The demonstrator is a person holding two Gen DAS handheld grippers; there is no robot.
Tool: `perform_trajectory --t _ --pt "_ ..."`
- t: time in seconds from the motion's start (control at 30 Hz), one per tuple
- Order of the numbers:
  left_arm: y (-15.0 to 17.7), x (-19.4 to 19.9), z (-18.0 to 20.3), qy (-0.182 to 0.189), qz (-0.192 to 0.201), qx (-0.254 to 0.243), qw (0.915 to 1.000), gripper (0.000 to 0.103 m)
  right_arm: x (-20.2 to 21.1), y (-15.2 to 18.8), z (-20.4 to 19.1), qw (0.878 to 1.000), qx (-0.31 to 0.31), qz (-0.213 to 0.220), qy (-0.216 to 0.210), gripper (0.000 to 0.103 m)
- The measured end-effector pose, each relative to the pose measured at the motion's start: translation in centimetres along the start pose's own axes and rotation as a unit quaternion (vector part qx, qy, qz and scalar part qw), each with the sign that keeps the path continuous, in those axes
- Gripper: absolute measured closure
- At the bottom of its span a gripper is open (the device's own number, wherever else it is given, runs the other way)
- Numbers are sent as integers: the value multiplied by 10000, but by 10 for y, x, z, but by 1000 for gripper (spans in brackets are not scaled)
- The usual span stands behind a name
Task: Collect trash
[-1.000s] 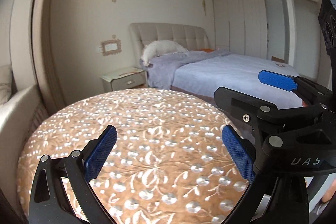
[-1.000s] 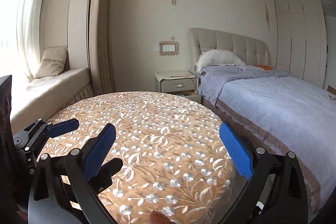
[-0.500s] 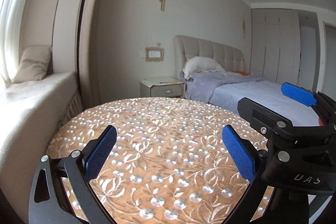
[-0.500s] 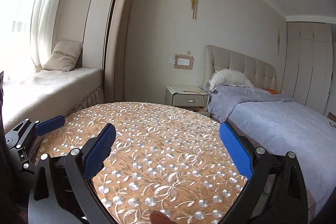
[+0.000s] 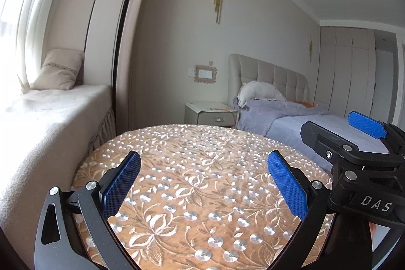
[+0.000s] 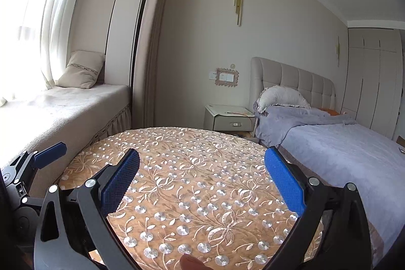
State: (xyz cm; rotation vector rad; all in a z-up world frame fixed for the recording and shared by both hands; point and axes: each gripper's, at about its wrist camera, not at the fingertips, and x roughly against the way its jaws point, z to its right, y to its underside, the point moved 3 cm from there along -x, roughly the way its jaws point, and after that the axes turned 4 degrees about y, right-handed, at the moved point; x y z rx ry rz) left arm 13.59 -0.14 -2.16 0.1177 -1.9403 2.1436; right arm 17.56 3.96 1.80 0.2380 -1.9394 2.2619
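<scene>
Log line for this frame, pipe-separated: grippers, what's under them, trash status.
left gripper: open, empty | right gripper: open, empty | below: round embroidered table | trash: none visible

Both wrist views look low and close across the round table (image 5: 202, 181) toward the bed (image 6: 341, 151).

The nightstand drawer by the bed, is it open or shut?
Shut. The drawer front sits flush with the nightstand in both views, no gap showing. Papers lie on top.
</scene>
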Motion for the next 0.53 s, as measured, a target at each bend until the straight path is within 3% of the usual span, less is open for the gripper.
perform_trajectory --t 0.53 --pt "3 -7 7 162 -184 -103 9996 5 4 8 14 9995 -189 -23 266 5"
